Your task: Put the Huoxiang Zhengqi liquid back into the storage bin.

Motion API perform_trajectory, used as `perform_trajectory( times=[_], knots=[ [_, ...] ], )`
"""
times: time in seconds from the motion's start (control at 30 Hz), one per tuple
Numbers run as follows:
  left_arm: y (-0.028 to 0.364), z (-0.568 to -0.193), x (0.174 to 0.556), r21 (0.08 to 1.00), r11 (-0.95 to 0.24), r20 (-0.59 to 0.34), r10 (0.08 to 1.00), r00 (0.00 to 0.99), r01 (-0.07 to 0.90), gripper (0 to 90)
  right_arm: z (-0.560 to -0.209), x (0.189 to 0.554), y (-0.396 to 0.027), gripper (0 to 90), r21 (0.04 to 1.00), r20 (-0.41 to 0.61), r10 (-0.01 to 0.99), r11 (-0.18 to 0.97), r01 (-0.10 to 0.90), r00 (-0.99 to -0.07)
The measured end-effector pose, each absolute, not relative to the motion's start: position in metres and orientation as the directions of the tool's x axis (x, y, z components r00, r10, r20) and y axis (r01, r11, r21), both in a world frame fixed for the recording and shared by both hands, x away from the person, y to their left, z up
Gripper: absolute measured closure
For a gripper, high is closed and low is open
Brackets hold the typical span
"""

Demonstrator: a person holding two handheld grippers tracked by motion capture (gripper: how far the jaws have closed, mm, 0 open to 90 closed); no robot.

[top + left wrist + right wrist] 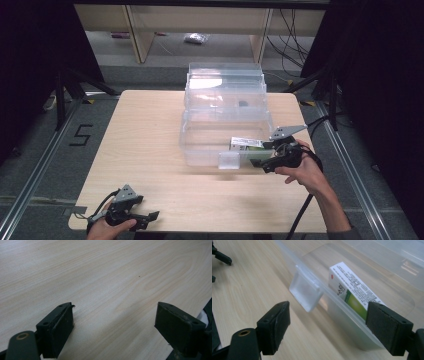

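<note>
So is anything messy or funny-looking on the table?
Not really. The small box leans on its edge against the near wall of the clear bin instead of lying flat. Nothing is spilled or broken, and the lid is open.

I see a table (150,150) of pale wood grain, smooth and matt. The bin (225,115) on it is clear, glossy plastic, its latch (305,291) frosted. The box (352,290) inside looks like printed card, slightly shiny. My gripper pads (278,325) are matt black rubber.
</note>
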State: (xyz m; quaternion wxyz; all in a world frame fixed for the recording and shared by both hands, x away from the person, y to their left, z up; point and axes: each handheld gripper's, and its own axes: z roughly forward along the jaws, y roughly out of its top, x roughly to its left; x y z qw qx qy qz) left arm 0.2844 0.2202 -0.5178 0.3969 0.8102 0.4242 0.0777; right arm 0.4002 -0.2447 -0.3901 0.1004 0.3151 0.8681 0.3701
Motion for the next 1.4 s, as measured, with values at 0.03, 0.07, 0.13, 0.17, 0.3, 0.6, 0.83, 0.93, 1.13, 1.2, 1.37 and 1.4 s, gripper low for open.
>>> perform_trajectory(
  times=[0.03,0.07,0.13,0.17,0.3,0.6,0.83,0.93,1.13,1.2,1.37,1.4],
  knots=[
    [0.220,-0.518,0.285,0.712,-0.326,-0.209,0.747,0.631,0.622,14.8,-0.392,0.399,-0.245,21.0,0.715,0.060,0.617,0.522,0.466,-0.785],
    [0.220,-0.518,0.285,0.713,-0.325,-0.210,0.746,0.631,0.622,14.8,-0.394,0.397,-0.244,21.0,0.723,0.066,0.626,0.507,0.470,-0.777],
    [0.221,-0.518,0.285,0.709,-0.333,-0.206,0.745,0.634,0.622,14.8,-0.397,0.395,-0.244,21.0,0.714,0.073,0.624,0.512,0.478,-0.778],
    [0.220,-0.518,0.284,0.712,-0.321,-0.212,0.750,0.627,0.625,14.8,-0.399,0.393,-0.244,21.1,0.713,0.069,0.626,0.513,0.477,-0.777],
    [0.220,-0.518,0.284,0.707,-0.327,-0.210,0.750,0.628,0.627,14.8,-0.403,0.386,-0.248,21.2,0.719,0.080,0.641,0.493,0.489,-0.763],
    [0.220,-0.518,0.285,0.713,-0.332,-0.201,0.748,0.633,0.618,14.8,-0.421,0.377,-0.248,20.8,0.737,0.080,0.649,0.472,0.483,-0.756],
    [0.220,-0.517,0.284,0.712,-0.328,-0.206,0.748,0.631,0.621,14.8,-0.427,0.372,-0.244,19.8,0.728,0.073,0.649,0.484,0.486,-0.757],
    [0.220,-0.517,0.284,0.715,-0.333,-0.201,0.745,0.636,0.615,14.8,-0.431,0.369,-0.244,18.4,0.724,0.058,0.655,0.492,0.483,-0.753],
    [0.220,-0.517,0.284,0.716,-0.329,-0.205,0.744,0.635,0.616,14.8,-0.439,0.364,-0.242,16.8,0.739,0.032,0.641,0.501,0.450,-0.766],
    [0.219,-0.517,0.284,0.719,-0.330,-0.200,0.745,0.636,0.612,14.8,-0.440,0.363,-0.243,16.8,0.737,0.028,0.648,0.501,0.454,-0.761],
    [0.221,-0.517,0.285,0.711,-0.343,-0.189,0.748,0.637,0.614,14.8,-0.448,0.361,-0.244,16.7,0.743,0.031,0.654,0.490,0.455,-0.756],
    [0.221,-0.517,0.285,0.711,-0.343,-0.189,0.747,0.638,0.613,14.8,-0.450,0.359,-0.243,16.7,0.739,0.057,0.666,0.473,0.480,-0.744]
  ],
)
